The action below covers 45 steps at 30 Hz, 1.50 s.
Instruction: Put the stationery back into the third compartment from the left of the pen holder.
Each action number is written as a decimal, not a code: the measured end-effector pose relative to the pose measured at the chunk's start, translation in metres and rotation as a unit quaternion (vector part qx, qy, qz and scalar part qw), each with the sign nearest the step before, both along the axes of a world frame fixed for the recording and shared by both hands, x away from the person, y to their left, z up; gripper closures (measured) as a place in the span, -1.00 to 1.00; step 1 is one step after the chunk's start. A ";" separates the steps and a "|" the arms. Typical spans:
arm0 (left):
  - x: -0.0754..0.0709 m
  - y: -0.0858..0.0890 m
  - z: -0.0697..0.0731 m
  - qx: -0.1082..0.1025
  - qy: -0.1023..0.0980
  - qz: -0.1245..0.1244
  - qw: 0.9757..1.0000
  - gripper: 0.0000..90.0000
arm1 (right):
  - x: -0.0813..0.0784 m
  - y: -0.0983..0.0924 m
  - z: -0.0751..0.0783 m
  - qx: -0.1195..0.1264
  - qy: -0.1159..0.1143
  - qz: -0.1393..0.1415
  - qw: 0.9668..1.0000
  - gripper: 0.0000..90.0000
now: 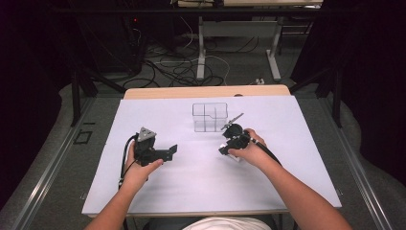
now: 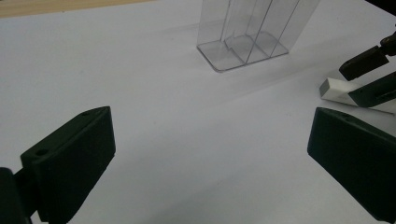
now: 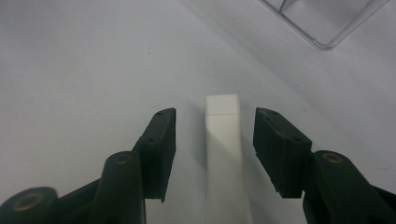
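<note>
Right tongs: jaws partly spread, straddling a long white rectangular block lying flat on the white tabletop. Gaps show on both sides of the block, so the pads are not pressing it (no contact visible). Left tongs: jaws spread wide, nothing between them, held low over bare tabletop.

In the right gripper view, the block's long axis runs 6 to 12 o'clock, parallel to the jaws, its squared far end pointing to 12. A clear plastic box with inner dividers sits toward 1 o'clock of that end, apart from it. In the high view the block lies under the right tongs, right of the tabletop's centre.
</note>
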State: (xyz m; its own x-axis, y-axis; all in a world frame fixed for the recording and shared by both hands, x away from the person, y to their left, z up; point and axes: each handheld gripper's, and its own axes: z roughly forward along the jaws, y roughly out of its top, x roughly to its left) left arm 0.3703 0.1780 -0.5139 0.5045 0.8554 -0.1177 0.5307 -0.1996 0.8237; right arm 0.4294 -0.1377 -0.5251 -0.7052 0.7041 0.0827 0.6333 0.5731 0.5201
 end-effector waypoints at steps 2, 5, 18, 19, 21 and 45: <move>0.000 0.001 0.000 0.001 0.006 -0.001 1.000 -0.98 | 0.001 -0.001 0.001 -0.014 0.005 0.010 1.000 0.09; 0.000 0.000 0.000 -0.002 0.008 0.000 1.000 -0.98 | 0.002 0.000 -0.001 -0.015 0.007 0.007 1.000 0.09; 0.001 0.002 -0.001 0.000 0.005 0.003 1.000 -0.98 | 0.002 0.000 -0.001 -0.040 0.028 0.019 0.999 0.10; 0.001 0.003 -0.001 0.002 0.007 0.002 1.000 -0.98 | 0.001 -0.001 -0.001 -0.039 0.034 0.019 0.999 0.10; 0.001 0.002 -0.002 0.001 0.007 0.003 1.000 -0.98 | 0.000 -0.002 -0.005 -0.026 0.022 0.014 0.999 0.10; 0.001 0.002 -0.003 -0.001 0.011 0.004 1.000 -0.98 | -0.009 -0.019 -0.009 -0.044 0.041 0.008 0.998 0.29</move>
State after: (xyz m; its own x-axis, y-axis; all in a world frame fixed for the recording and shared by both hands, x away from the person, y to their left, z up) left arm 0.3714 0.1796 -0.5165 0.4946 0.8594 -0.1299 0.5502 -0.1939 0.8122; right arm 0.4203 -0.1571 -0.5341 -0.7097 0.7002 0.0782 0.6619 0.6245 0.4147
